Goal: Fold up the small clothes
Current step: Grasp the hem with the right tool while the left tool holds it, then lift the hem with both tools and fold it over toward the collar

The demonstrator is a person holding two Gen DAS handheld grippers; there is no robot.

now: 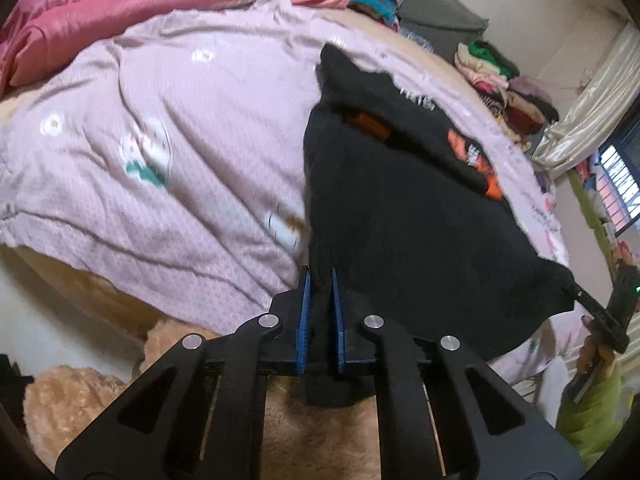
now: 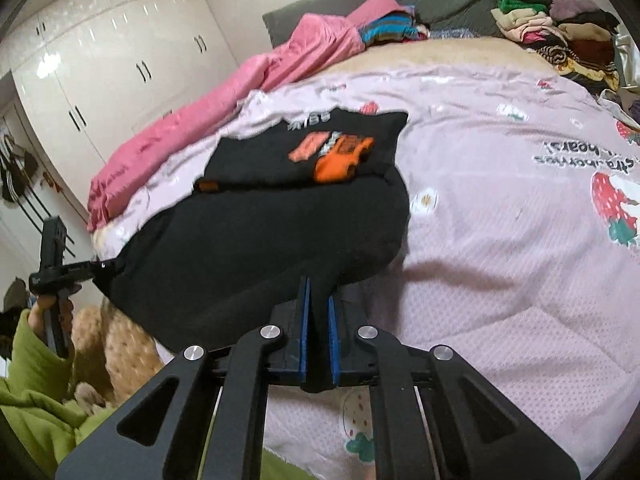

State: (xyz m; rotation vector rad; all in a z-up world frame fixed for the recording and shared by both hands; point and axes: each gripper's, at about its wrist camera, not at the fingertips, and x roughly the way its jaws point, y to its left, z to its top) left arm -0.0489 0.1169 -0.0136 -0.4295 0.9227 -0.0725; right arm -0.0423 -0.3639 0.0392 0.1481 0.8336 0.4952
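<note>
Black cotton fills both views: we have the small black top (image 1: 392, 216) pinched at its near edge, one corner in each tool. Our left hand-held gripper (image 1: 320, 280) is clamped tight on a bunch of the fabric, blue pads (image 1: 305, 312) squeezing it, and our right hand-held gripper (image 2: 318, 288) is closed just as firmly on the other corner. Between them the hem hangs lifted off the bed, while the far part, with its orange car print (image 2: 340, 152), lies on the lilac bedsheet (image 2: 500, 240).

As we judge it, we're in the thick of a first fold: near edge up, ready to be carried over toward the print. Nothing on this garment is creased down yet, so the fold, any second fold and the smoothing all look to be left.

Now the room. The lilac bedsheet has strawberry pictures and lettering, a pink quilt (image 1: 120, 4) is bunched along the far side, and a grey headboard (image 2: 400, 4) sits behind. A stack of clothes (image 2: 560, 32) waits in the bed's corner; whether those are finished ones we can't tell. White wardrobes (image 2: 100, 52) line one wall, a curtain (image 1: 592, 100) hangs by the window, and fluffy tan plush (image 1: 312, 432) lies below us. A green sleeve (image 2: 36, 384) shows at the edge.
</note>
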